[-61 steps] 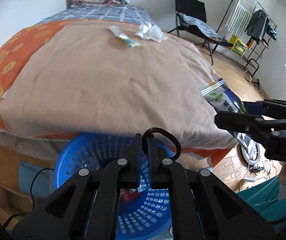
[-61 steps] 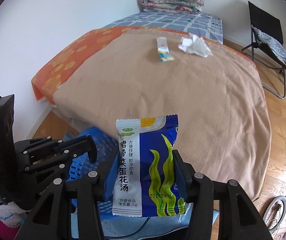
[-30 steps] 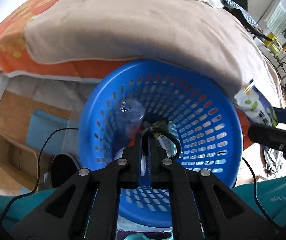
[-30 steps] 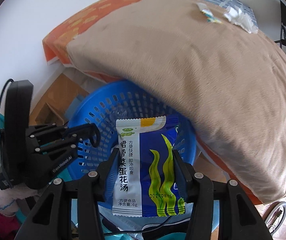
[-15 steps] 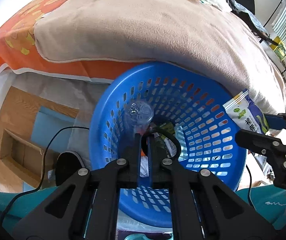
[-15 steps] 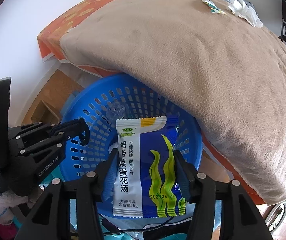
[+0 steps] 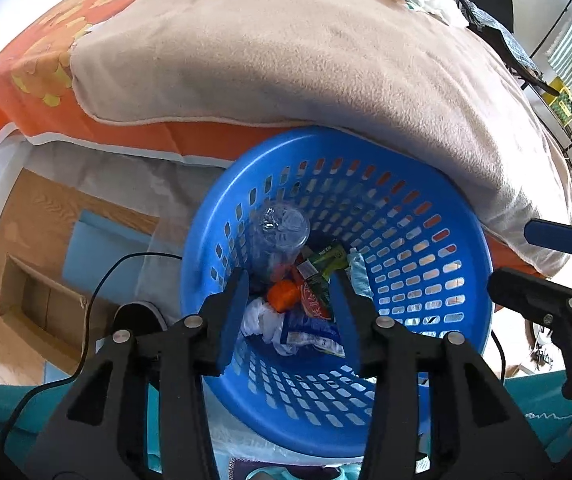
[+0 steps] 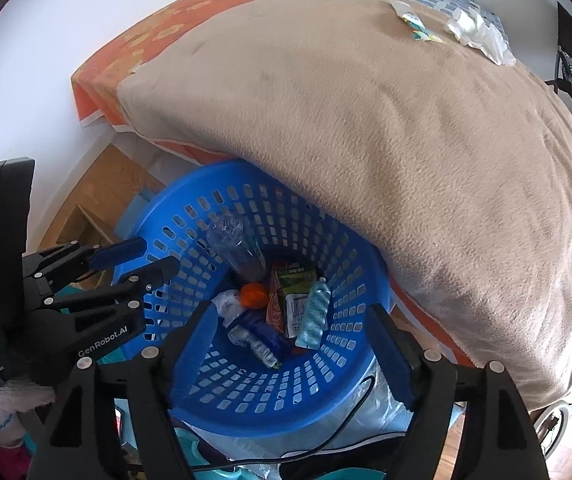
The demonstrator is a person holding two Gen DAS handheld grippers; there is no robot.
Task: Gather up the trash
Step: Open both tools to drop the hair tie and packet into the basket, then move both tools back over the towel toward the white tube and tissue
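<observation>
- Trash: I see it collected at the bottom of the round blue perforated plastic basket [image 8: 338, 360]. Contents I can count: a blue-and-white foil snack packet [image 8: 260, 338], a crumpled clear plastic bottle [image 8: 314, 312], a clear plastic cup [image 8: 232, 240] leaning against the basket's inner wall, a green-and-red carton [image 8: 290, 292], a small orange round object [image 8: 253, 294] and a crumpled white tissue [image 8: 228, 305].
- Trash not yet collected: a crumpled white tissue wad [image 8: 480, 36] and a small colourful wrapper [image 8: 416, 24], both lying at the far end of the bed.
- My left tool [image 7: 290, 312]: poised over the basket mouth, jaws partly apart after just opening, nothing between the blue pads.
- My right tool [image 8: 292, 344]: also over the basket, jaws spread wide after just opening, empty; the snack packet lies below them in the basket.
- Basket position: on the floor, its far rim tucked under the overhanging beige fleece blanket [image 8: 406, 140].
- Bed: the blanket lies over an orange patterned sheet [image 7: 34, 76].
- Surroundings: wooden floor [image 7: 26, 216] left of the basket, with a black cable [image 7: 98, 292] trailing across it.
</observation>
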